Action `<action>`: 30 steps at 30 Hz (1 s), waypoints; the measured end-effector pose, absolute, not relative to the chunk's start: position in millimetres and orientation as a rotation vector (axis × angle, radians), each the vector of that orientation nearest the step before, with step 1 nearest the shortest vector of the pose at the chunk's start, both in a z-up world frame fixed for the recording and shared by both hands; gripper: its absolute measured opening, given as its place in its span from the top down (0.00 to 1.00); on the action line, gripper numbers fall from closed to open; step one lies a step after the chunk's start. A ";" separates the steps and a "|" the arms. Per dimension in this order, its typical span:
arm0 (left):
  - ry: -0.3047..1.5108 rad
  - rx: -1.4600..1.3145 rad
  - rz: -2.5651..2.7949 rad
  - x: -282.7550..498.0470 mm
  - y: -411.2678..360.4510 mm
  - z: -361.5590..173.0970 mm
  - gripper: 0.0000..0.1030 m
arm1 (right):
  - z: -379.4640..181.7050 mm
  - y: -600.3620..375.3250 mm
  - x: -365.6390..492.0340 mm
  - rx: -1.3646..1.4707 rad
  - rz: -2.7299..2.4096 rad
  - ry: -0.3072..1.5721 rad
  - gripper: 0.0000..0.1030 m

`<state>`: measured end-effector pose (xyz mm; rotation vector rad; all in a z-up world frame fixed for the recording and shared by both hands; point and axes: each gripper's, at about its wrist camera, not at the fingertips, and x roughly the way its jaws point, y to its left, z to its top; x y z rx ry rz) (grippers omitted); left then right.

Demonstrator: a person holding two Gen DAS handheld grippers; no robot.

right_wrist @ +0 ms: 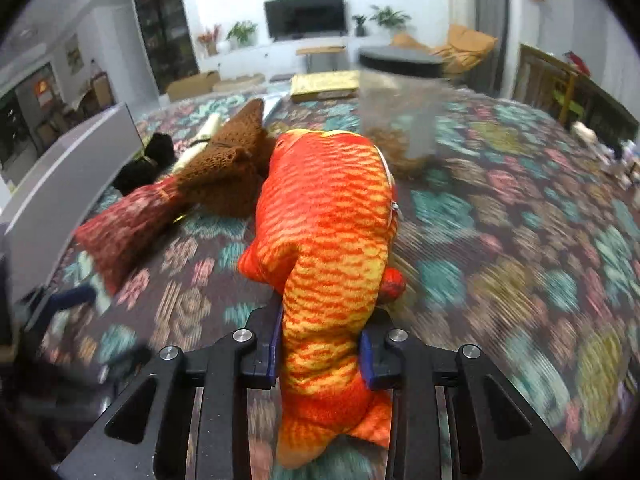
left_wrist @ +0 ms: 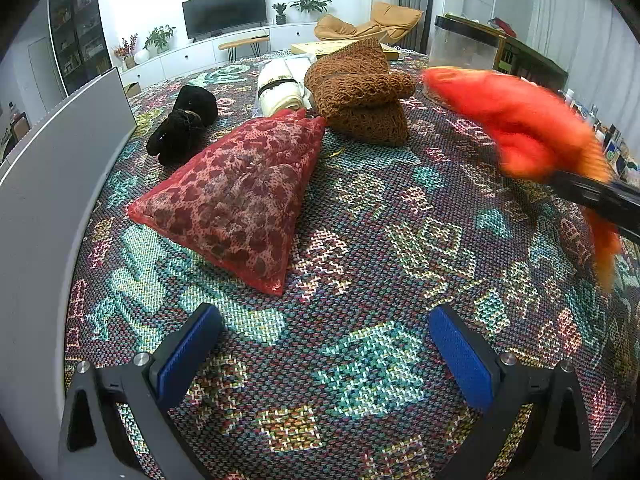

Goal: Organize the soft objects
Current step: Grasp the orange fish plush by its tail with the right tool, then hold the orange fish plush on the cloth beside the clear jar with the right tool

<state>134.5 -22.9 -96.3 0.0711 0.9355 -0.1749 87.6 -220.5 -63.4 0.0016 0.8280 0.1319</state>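
My right gripper [right_wrist: 322, 344] is shut on an orange plush fish [right_wrist: 332, 220], gripping it near the tail and holding it above the table. The fish also shows blurred at the right of the left wrist view [left_wrist: 520, 120]. My left gripper [left_wrist: 324, 340] is open and empty, low over the patterned tablecloth [left_wrist: 360, 240]. Ahead of it lie a red patterned pouch [left_wrist: 240, 196], a black knit item [left_wrist: 182, 124], a cream roll [left_wrist: 280, 88] and a brown knit piece [left_wrist: 364, 88].
A clear container with a black lid [right_wrist: 400, 96] stands behind the fish; it also shows in the left wrist view [left_wrist: 464, 44]. A grey panel [left_wrist: 48, 184] borders the table's left side. A flat yellow box [right_wrist: 324, 84] lies at the far edge.
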 end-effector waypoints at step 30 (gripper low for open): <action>0.935 0.071 -0.173 134.6 -23.2 -96.7 0.00 | -101.8 -321.1 213.0 0.063 -0.197 0.932 0.10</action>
